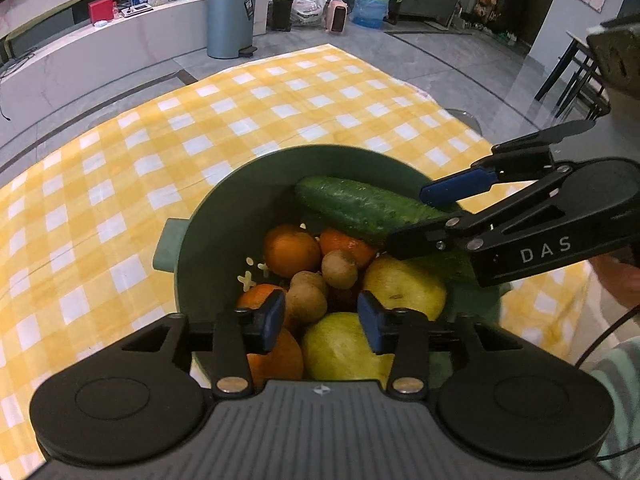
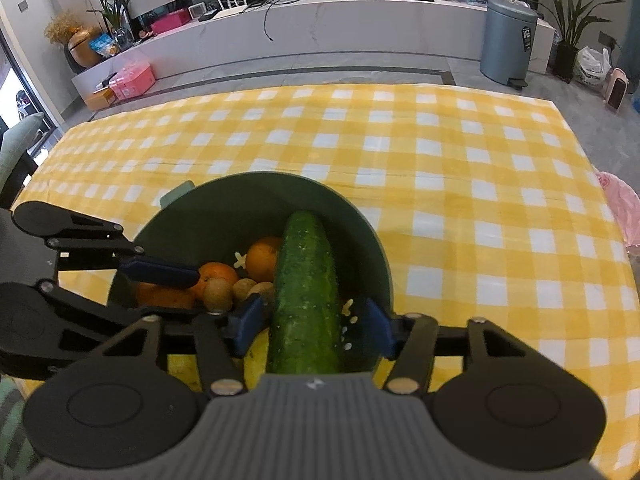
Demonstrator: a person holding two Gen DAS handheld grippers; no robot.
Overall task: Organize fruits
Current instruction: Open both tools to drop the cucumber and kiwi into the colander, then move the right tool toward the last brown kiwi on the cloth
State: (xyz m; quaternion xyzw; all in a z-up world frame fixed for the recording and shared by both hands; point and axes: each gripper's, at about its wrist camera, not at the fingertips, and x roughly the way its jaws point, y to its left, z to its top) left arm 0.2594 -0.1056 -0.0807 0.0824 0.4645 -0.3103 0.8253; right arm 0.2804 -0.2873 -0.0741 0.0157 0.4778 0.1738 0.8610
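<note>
All fruits sit in the green bowl (image 2: 360, 216) on the desk (image 2: 460, 168) w/ yellow check cloth, so the sorting looks nearly done. The cucumber (image 2: 306, 292) lies on top, leaning on the rim, prob. because it is too long to lie flat. The right tool (image 2: 310, 326) stands half open around it, pads not pressing. The left tool (image 1: 322, 322) is also half open and empty, over the oranges (image 1: 292, 252) and yellow-green fruit (image 1: 340, 346).
</note>
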